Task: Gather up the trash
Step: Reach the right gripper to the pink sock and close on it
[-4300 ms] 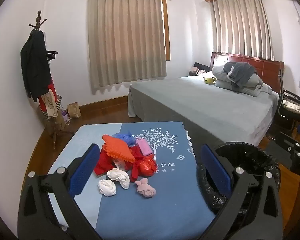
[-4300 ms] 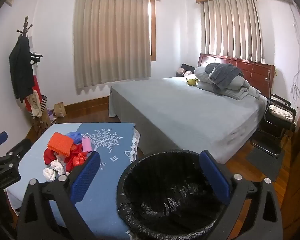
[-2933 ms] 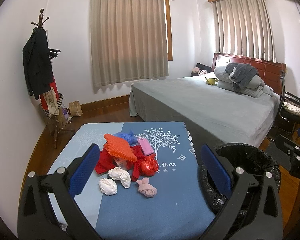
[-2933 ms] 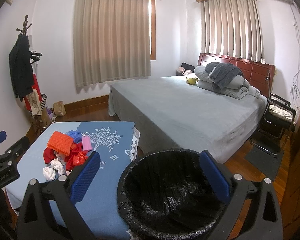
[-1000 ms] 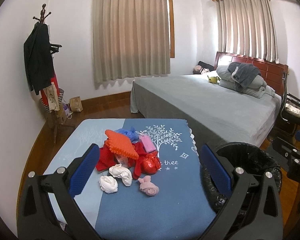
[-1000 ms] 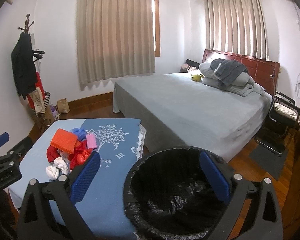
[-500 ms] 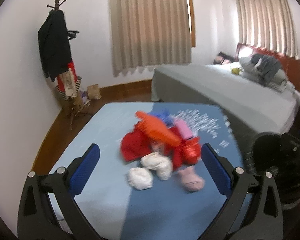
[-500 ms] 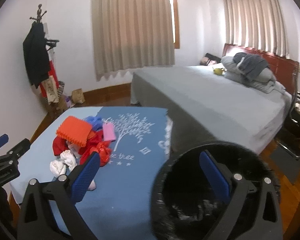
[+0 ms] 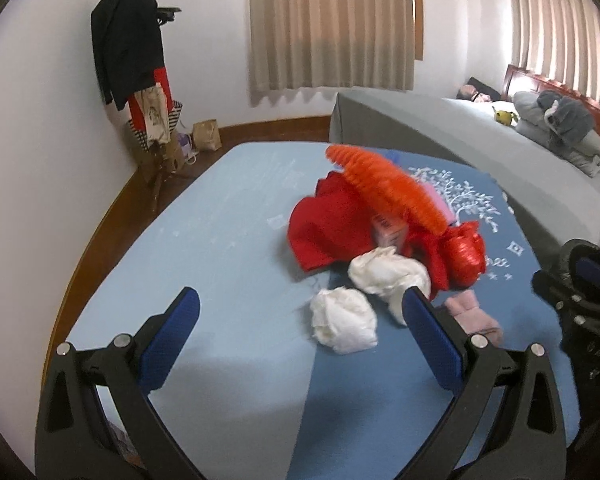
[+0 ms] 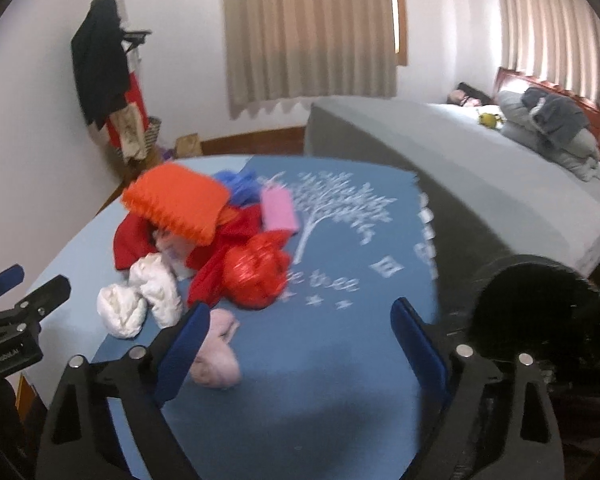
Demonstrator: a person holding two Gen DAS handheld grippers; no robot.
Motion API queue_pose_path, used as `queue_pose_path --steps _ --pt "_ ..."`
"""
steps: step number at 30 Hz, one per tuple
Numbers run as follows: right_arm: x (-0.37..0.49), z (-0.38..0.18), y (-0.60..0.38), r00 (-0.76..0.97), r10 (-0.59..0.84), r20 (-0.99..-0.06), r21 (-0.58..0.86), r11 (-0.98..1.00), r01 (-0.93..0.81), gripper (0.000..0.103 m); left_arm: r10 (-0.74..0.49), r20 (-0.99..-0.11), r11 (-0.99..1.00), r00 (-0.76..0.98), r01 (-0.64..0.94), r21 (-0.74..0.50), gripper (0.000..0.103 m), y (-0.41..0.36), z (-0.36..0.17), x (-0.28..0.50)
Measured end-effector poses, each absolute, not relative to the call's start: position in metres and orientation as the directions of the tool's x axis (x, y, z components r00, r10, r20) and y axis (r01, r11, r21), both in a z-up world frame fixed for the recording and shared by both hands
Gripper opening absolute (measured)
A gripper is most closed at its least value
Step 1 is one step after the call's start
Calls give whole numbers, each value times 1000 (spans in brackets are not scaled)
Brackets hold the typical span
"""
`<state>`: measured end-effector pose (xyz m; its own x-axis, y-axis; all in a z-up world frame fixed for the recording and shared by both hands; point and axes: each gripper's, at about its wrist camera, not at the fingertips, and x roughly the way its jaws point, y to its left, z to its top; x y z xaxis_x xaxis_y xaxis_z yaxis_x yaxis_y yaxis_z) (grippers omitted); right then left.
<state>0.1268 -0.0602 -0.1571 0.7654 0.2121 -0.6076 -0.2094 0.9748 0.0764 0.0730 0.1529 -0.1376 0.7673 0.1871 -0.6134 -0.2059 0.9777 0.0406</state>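
Both grippers hung over the blue table (image 9: 228, 240) with nothing between their jaws. The left gripper (image 9: 300, 336) had its jaws spread wide above bare cloth, its right pad just in front of a white wad (image 9: 342, 320). The right gripper (image 10: 300, 340) was also spread, its jaws having just narrowed a little, with a pink wad (image 10: 218, 354) beside its left pad but not pinched.

The trash lay heaped on the table: an orange sponge (image 10: 178, 202) on top of red cloth (image 9: 328, 228), a red foil ball (image 10: 256, 276), a pink card (image 10: 278, 210), something blue (image 10: 240, 188) behind, and two white wads in front. The black-lined bin (image 10: 540, 312) stood off the table's right edge, near the grey bed (image 10: 480, 160).
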Motion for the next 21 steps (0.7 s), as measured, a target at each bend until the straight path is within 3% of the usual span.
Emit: queue_pose_path --steps 14,20,21 --pt "140 -200 -10 674 282 -683 86 947 -308 70 211 -646 969 734 -243 41 95 171 -160 86" --pt "135 -205 2 608 371 -702 135 907 -398 44 206 -659 970 724 -238 42 93 172 -165 89" --pt "134 -206 2 591 396 -703 157 896 -415 33 206 -659 970 723 -239 41 93 172 -166 90"
